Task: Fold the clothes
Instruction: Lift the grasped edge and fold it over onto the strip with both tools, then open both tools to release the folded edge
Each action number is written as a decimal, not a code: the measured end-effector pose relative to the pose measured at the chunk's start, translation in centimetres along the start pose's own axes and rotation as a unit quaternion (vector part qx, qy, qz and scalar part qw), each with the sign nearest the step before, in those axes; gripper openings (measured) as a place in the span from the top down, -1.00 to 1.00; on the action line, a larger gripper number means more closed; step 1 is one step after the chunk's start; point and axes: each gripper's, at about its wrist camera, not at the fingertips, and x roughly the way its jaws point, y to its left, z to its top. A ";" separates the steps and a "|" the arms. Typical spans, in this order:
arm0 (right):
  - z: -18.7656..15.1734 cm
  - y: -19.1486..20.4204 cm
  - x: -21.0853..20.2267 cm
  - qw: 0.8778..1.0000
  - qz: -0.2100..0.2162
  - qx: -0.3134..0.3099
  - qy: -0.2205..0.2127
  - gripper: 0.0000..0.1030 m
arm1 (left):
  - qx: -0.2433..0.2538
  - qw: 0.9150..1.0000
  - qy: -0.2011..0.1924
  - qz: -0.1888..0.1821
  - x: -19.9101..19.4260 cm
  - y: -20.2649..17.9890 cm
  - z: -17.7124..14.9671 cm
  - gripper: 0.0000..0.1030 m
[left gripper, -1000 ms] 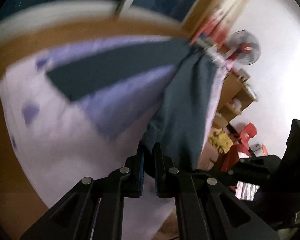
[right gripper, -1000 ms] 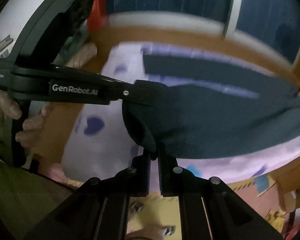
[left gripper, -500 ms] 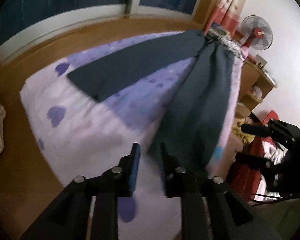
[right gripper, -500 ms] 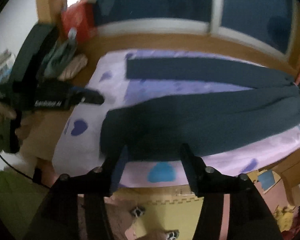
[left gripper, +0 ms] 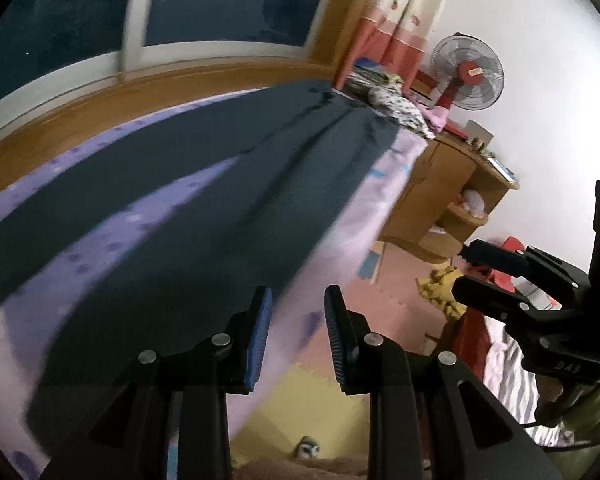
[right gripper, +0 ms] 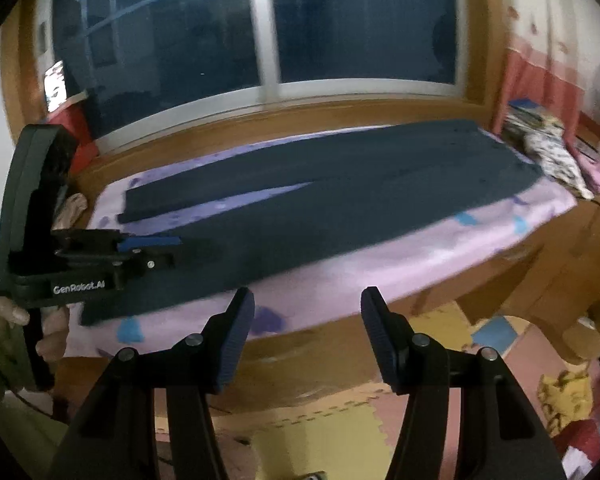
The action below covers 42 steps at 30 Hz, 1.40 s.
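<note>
While angled downward, left gripper (left gripper: 296, 334), right gripper (right gripper: 307, 334), jaws apparently empty, above trousers (right gripper: 340, 196).

- Lying spread on the bed (right gripper: 380, 264), toward its far edge: one pair of dark trousers (right gripper: 340, 200), two legs.
- Hovering off the near edge: two grippers, left gripper (left gripper: 296, 336) and right gripper (right gripper: 308, 336), jaws apart, nothing between.
- Sitting past the right end: one pile of patterned clothes (right gripper: 552, 152).
- Standing beyond the far right corner: one fan (left gripper: 466, 74).
</note>
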 end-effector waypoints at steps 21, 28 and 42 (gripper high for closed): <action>8.0 -25.1 7.1 0.999 -0.010 -0.030 0.039 -0.09 | 0.001 0.999 0.028 -0.023 22.0 -13.2 13.5 0.49; 11.1 -32.4 11.0 0.998 -0.001 -0.030 0.046 -0.09 | 0.017 0.999 0.037 -0.002 27.2 -16.0 18.8 0.49; 14.3 -45.2 17.8 0.983 0.064 -0.161 0.055 -0.09 | -0.077 0.993 0.026 0.082 33.0 -18.3 22.1 0.49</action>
